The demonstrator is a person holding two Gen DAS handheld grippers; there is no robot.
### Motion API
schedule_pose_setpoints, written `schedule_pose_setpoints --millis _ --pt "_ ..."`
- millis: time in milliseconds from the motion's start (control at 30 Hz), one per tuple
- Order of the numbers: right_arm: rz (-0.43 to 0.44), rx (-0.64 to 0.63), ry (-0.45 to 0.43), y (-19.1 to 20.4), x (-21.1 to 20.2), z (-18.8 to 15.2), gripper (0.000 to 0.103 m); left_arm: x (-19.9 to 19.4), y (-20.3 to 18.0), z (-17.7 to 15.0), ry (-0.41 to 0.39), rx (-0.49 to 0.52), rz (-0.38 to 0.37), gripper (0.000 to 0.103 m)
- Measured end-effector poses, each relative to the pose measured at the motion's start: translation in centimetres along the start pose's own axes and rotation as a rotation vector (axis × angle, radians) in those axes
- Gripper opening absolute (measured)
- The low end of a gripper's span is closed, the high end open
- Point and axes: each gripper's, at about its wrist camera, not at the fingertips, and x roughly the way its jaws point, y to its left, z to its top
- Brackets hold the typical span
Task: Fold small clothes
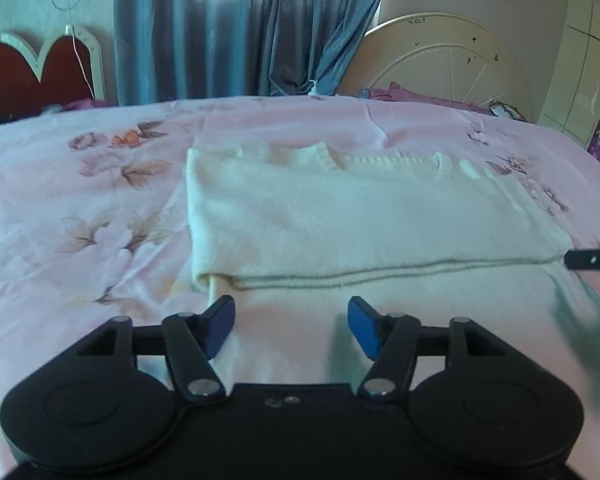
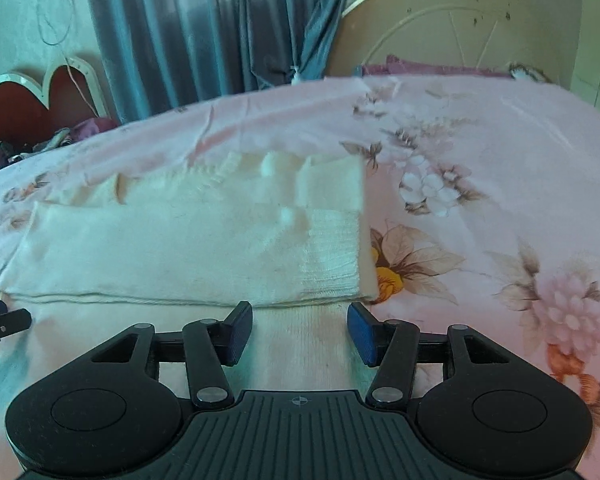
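A cream knitted sweater [image 1: 340, 216] lies partly folded on the pink floral bedsheet [image 1: 80, 200]. Its ribbed collar faces the far side and a folded edge runs across just ahead of both grippers. My left gripper [image 1: 292, 320] is open and empty, hovering over the near left part of the sweater. My right gripper [image 2: 300, 326] is open and empty over the near right part of the sweater [image 2: 188, 240], where a ribbed cuff [image 2: 332, 252] lies on top. The right gripper's tip [image 1: 592, 259] shows at the right edge of the left wrist view; the left gripper's tip [image 2: 0, 322] shows at the left edge of the right wrist view.
Blue curtains [image 1: 228, 28] hang behind the bed. A red heart-shaped headboard piece [image 1: 32, 72] stands at the far left. A round cream panel [image 1: 448, 60] leans at the far right, with purple cloth [image 2: 428, 67] below it. White tiled wall [image 1: 580, 60] is at right.
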Motion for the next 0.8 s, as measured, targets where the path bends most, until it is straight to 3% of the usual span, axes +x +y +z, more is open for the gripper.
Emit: schedule_pose_setpoints --millis 100,200,267,433,533,700,800 --pt "0.035 0.007 -0.007 -0.1 -1.7 0.0 0.054 -2.2 0.1 -0.9 -0.031 0.028 0.043 0.086" --pt "0.087 0.041 -0.003 -0.6 -3.2 -0.4 0.054 -4.4 0.8 -2.2 -0.03 0.036 0.07 0.087" --pt "0.112 0.039 0.002 -0.8 -4.2 -0.9 0.054 -6.3 1.6 -3.3 -0.018 0.021 0.06 0.084" --pt "0.165 -0.004 0.028 -2.1 -7.2 -4.5 0.053 -9.8 3.0 -6.9 0.065 -0.062 -0.014 0.05" --pt "0.183 0.003 0.051 -3.8 -9.1 -7.3 0.053 -11.8 2.6 -9.4 0.099 -0.104 -0.023 0.05" --pt "0.209 0.096 0.08 -7.6 -12.8 -11.7 0.053 -15.2 1.4 -13.0 0.111 -0.129 -0.008 0.06" --pt "0.239 0.171 0.097 -9.8 -15.0 -14.2 0.053 -17.2 1.2 -14.5 0.121 -0.171 -0.035 0.057"
